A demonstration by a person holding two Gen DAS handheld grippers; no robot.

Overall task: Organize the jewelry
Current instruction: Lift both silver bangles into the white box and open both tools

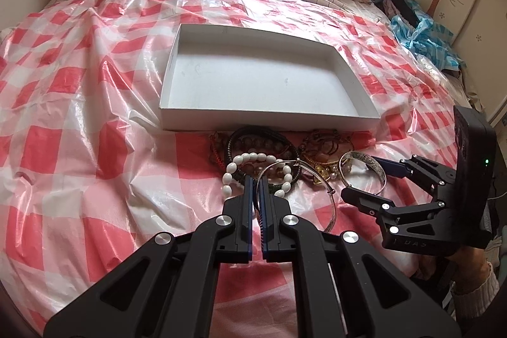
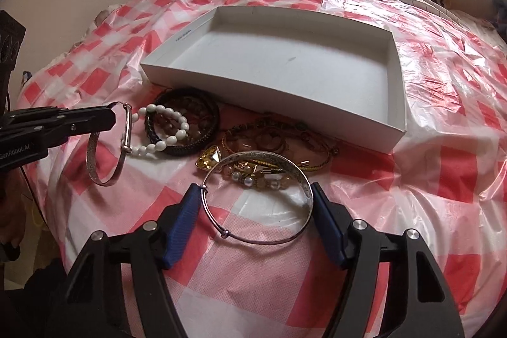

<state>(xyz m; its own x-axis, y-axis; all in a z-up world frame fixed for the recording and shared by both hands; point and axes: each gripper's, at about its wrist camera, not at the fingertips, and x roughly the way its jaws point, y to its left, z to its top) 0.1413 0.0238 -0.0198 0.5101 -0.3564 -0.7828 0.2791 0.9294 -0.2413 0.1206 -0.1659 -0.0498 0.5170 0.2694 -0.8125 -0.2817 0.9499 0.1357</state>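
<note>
Your left claw [image 1: 257, 184] is nearly closed, its two fingers pinching the rim of a thin silver bangle [image 2: 109, 144] that hangs tilted from the tips, clear of the pink checked plastic sheet [image 1: 79, 148]. Just past those tips lies a white bead bracelet [image 1: 256, 173] overlapping a dark braided bracelet [image 2: 185, 122], and beyond them sits the shallow white box [image 1: 266, 119]. To the right of the braided one is a tangle of gold and brown chains [image 2: 275, 144]. Your right claw [image 2: 255, 201] is spread wide, with a broad silver bangle [image 2: 253, 198] lying flat between its blue pads [image 2: 182, 230], both pads touching or almost touching its rim.
</note>
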